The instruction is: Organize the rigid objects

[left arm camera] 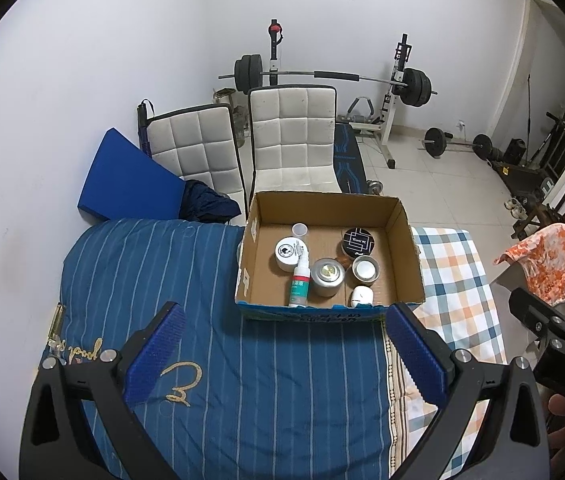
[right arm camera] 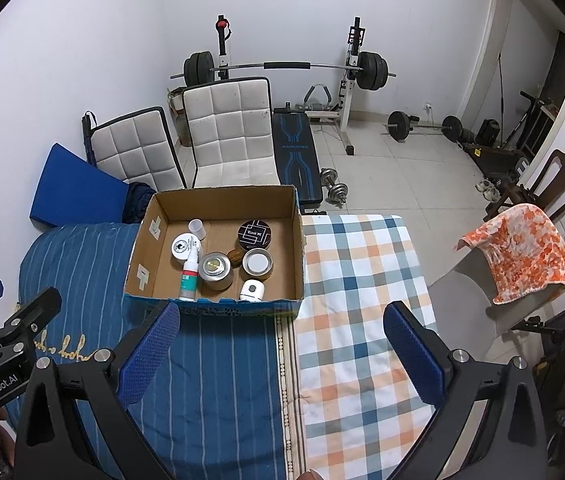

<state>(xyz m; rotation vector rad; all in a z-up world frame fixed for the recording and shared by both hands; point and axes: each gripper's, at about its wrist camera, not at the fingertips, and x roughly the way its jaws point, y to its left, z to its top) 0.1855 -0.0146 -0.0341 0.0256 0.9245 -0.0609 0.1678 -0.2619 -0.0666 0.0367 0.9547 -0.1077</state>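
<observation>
Both grippers are hovering with jaws apart and empty, the box [left arm camera: 402, 248] lying at twelve o'clock of the left gripper [left arm camera: 282, 354] and eleven o'clock of the right gripper [right arm camera: 282, 354], so the left is sitting nearer.

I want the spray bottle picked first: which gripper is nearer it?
Left, narrowly. The left gripper sits almost straight before the spray bottle; the right gripper is off to its right.

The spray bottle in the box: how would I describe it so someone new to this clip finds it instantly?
Start at the open cardboard box on the bed, straddling the blue striped cover and the checked sheet. Along its near-left side lies the spray bottle, next to a silver tin. It is the only tall, slim item among round tins and jars: white with a green label.
</observation>
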